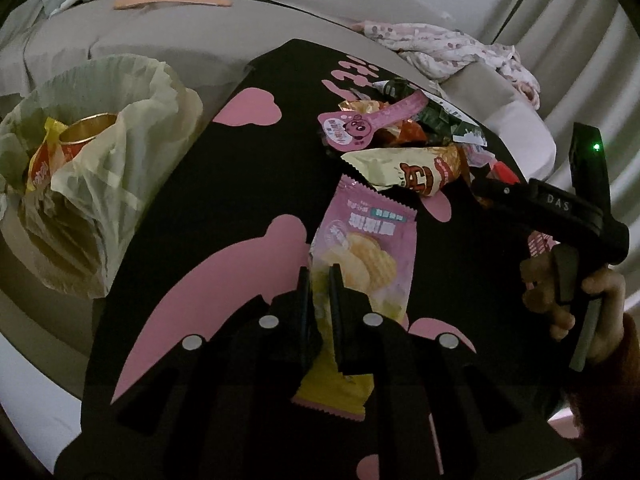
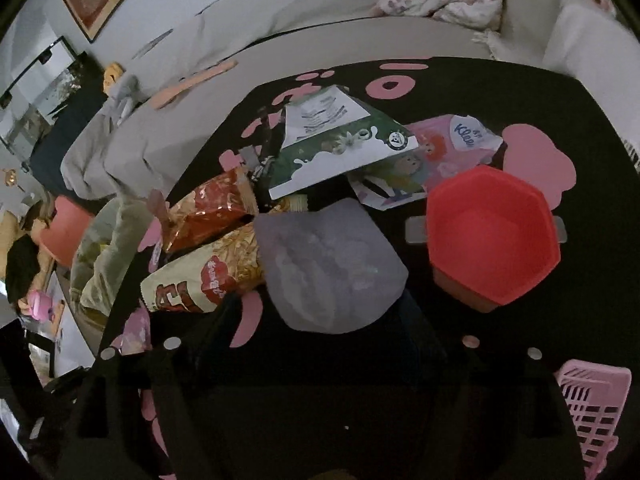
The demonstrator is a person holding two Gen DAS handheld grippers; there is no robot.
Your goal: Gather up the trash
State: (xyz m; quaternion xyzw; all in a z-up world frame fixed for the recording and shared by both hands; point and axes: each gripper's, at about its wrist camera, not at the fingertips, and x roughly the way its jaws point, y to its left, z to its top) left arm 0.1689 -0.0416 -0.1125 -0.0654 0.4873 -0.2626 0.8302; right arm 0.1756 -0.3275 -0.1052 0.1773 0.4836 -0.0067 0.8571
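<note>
Trash lies heaped on a black surface [image 1: 168, 240] with pink patterns. The left claw [image 1: 319, 280] is clamped on a pink chip packet [image 1: 360, 248], whose yellow lower end hangs out below the fingers while its printed face stretches toward the middle of the surface. Beyond it, toward the far edge, sits the pile: a cream and red snack bag [image 1: 416, 168], a pink strip wrapper with a cartoon face [image 1: 360, 128], and green and orange wrappers behind them. Off the left edge of the surface stands a pale bin bag [image 1: 104, 184], its mouth open, with a gold-rimmed cup [image 1: 88, 128] and a red and yellow wrapper inside.

The right claw [image 2: 320, 344] stands wide apart with nothing pressed between its fingers, directly over a grey translucent wrapper [image 2: 332, 268]. Just beside that wrapper is a red hexagonal bowl [image 2: 492, 236], and a pink slatted basket [image 2: 592, 408] sits at the near right corner.
</note>
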